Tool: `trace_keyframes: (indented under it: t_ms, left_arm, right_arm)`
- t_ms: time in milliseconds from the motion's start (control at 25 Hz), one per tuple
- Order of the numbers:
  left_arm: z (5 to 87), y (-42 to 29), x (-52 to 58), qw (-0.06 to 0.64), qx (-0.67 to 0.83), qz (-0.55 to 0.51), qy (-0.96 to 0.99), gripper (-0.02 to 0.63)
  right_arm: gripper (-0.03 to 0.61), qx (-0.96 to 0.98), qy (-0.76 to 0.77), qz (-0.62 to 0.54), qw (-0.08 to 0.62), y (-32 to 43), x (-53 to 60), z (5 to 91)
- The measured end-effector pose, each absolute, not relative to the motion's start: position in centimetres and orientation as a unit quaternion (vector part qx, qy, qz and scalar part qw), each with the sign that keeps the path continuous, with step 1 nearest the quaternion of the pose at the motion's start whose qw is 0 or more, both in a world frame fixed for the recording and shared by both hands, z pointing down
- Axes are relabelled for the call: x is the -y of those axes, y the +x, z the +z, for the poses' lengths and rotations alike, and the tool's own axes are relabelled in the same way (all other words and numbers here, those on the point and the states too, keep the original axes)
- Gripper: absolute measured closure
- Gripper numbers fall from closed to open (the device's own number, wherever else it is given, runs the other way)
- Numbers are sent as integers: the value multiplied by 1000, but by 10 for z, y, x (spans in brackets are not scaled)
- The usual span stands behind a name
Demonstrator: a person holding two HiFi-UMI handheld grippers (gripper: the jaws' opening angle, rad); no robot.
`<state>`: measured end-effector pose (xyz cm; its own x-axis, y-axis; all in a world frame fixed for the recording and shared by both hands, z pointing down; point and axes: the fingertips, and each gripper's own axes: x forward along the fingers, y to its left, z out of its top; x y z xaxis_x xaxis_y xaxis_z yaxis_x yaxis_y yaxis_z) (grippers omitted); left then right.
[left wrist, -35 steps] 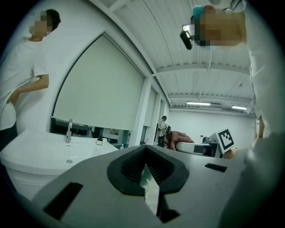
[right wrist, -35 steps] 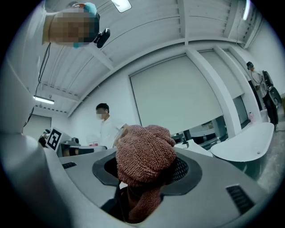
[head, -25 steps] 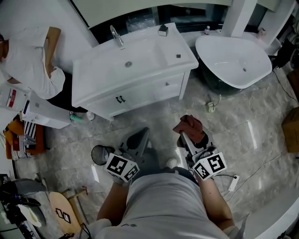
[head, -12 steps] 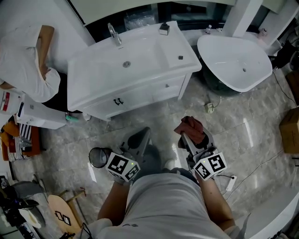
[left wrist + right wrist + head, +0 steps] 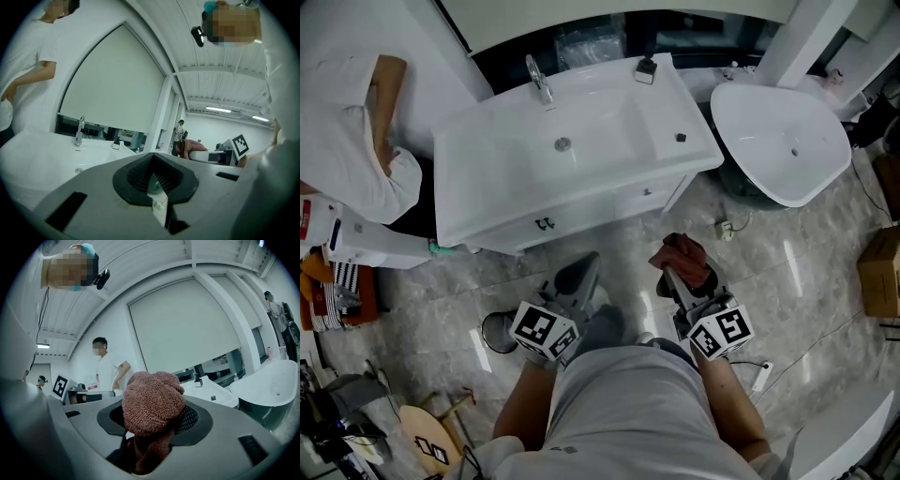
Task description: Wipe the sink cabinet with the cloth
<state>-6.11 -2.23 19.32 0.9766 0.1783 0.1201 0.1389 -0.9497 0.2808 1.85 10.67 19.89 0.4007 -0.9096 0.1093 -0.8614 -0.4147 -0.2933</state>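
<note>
Much open marble floor (image 5: 623,246) before white sink cabinet (image 5: 581,202); low right tongs (image 5: 670,277) pinching reddish-brown terry cloth (image 5: 682,253), left tongs (image 5: 585,264) pressed together.

bathtub (image 5: 780,141): white freestanding one, top right, standing on the floor
person (image 5: 347,122): white shirt, far left, arm bent at the elbow
floor (image 5: 811,281): grey marble-look tiles, pretty glossy
bin (image 5: 495,330): small, round, dark, on the tiles lower left
box (image 5: 883,272): brown cardboard, cut off by the right edge, apart from the bathtub
power strip (image 5: 760,375): white, lower right, thin cable trailing off
round wooden board (image 5: 429,439): bottom left, black square marker on it
</note>
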Motion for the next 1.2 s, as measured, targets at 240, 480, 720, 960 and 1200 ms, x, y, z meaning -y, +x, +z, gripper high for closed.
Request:
trace_keyframes:
  t_ms: [240,480,720,960,1200]
  left_arm:
    - [202,-37,72,140,-98,84,982,603]
    - [213,-18,105,142,-119,96,978,603]
    - [225,-11,118,154,-120,118,974,603]
    - [238,4,109,154,-108,151,970,603]
    - [251,26,90,121,-118,200,965,603]
  right_arm:
    - [369,-502,-847,-137,108,53,-61,202]
    - [369,-484,-854,-162,100,71,-29,217]
    - [370,-486,-841,-210,111,85,-7,245]
    - [369,-506,-816,-261,99,108,4,292]
    - [370,-502,-795,-319,117,123,9,358]
